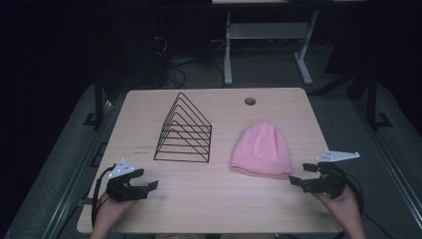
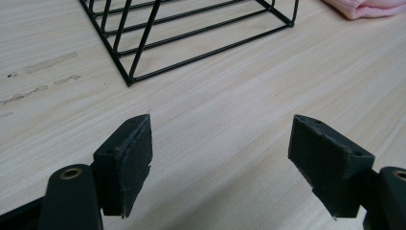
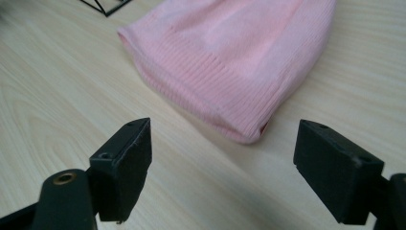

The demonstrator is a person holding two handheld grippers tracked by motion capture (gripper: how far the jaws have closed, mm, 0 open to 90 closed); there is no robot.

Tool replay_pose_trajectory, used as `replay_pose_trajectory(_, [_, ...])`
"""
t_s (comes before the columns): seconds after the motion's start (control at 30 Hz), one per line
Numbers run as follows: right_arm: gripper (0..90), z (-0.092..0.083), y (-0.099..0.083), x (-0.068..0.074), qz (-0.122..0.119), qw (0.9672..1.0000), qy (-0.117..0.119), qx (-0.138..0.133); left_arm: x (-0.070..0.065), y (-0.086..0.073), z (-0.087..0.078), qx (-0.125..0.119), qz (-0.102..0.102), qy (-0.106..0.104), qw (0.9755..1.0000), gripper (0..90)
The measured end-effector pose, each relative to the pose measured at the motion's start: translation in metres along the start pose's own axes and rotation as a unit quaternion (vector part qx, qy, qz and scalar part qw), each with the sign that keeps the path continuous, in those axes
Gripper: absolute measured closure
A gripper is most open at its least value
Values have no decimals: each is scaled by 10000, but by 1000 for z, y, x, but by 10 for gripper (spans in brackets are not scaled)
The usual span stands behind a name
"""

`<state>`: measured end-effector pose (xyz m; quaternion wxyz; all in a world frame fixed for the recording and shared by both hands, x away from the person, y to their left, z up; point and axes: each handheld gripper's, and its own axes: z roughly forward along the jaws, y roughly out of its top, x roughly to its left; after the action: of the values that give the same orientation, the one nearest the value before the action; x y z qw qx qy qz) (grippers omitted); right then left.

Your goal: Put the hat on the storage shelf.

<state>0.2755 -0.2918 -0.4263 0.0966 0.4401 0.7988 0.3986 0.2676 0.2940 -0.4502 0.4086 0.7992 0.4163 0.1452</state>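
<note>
My right claw is spread wide and holds nothing, just in front of the pink hat that lies flat beside the wire rack, so I should slide low and pinch its ribbed edge, not the table.

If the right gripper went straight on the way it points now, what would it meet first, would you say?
Most likely the pink hat: its ribbed hem lies just ahead of the open right gripper, with bare table between them.
</note>
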Motion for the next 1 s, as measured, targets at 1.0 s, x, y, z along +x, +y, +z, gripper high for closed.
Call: replay_pose_trajectory(1.0, [194, 44, 93, -30, -74, 9957, 681, 631, 13, -4, -6, -9, -64, 73, 10000, 234])
